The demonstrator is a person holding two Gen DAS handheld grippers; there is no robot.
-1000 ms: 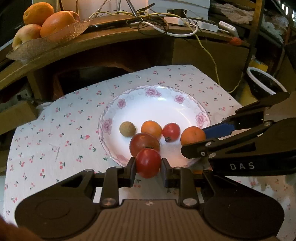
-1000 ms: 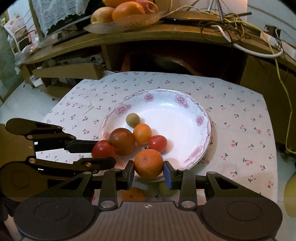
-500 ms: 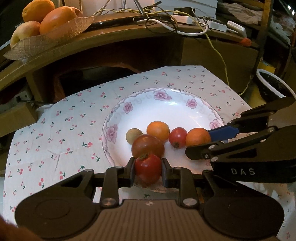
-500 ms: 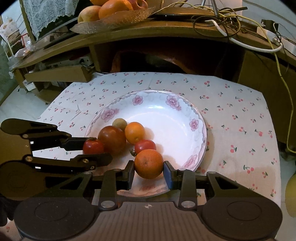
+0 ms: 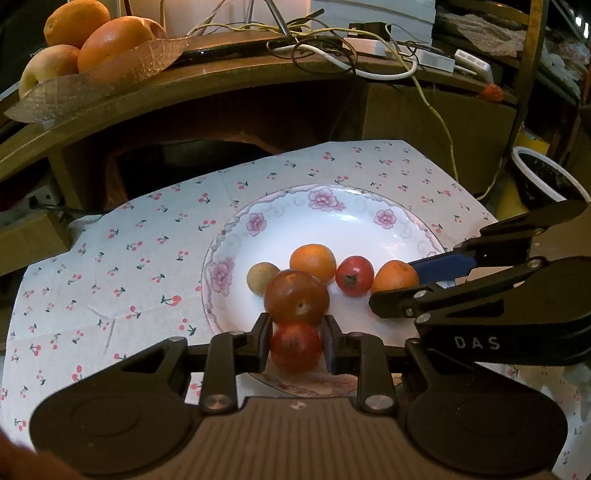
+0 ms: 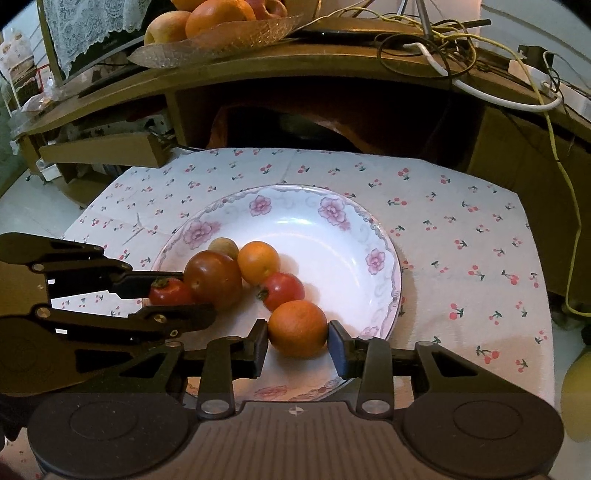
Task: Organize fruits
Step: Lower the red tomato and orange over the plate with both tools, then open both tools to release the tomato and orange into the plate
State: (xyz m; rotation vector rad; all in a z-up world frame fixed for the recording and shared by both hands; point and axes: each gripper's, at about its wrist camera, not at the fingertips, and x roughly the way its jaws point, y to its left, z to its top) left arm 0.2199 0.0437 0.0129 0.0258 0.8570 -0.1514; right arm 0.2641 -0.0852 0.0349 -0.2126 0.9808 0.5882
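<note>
A white plate with pink flowers [image 5: 332, 218] [image 6: 325, 236] holds a dark red tomato [image 5: 296, 297] [image 6: 213, 278], a small orange [image 5: 313, 261] [image 6: 258, 261], a small red tomato [image 5: 354, 275] [image 6: 283, 290] and a tan round fruit [image 5: 261, 277] [image 6: 224, 246]. My left gripper [image 5: 295, 345] [image 6: 168, 295] is shut on a red tomato [image 5: 295, 347] [image 6: 170, 292] low over the plate's near rim. My right gripper [image 6: 298, 341] [image 5: 399, 282] is shut on an orange [image 6: 297, 328] [image 5: 393, 275] low over the plate's right side.
The plate sits on a cherry-print cloth [image 5: 140, 258] [image 6: 461, 236]. Behind it a wooden shelf [image 5: 207, 85] carries a glass dish of large fruit [image 5: 88, 40] [image 6: 218, 22] and tangled cables [image 5: 332, 48]. A dark bucket [image 5: 543, 181] stands at the right.
Both grippers have come down and forward with their fruit, closer to the plate. The red tomato now sits right behind the dark red tomato; the orange is near the small red tomato.
</note>
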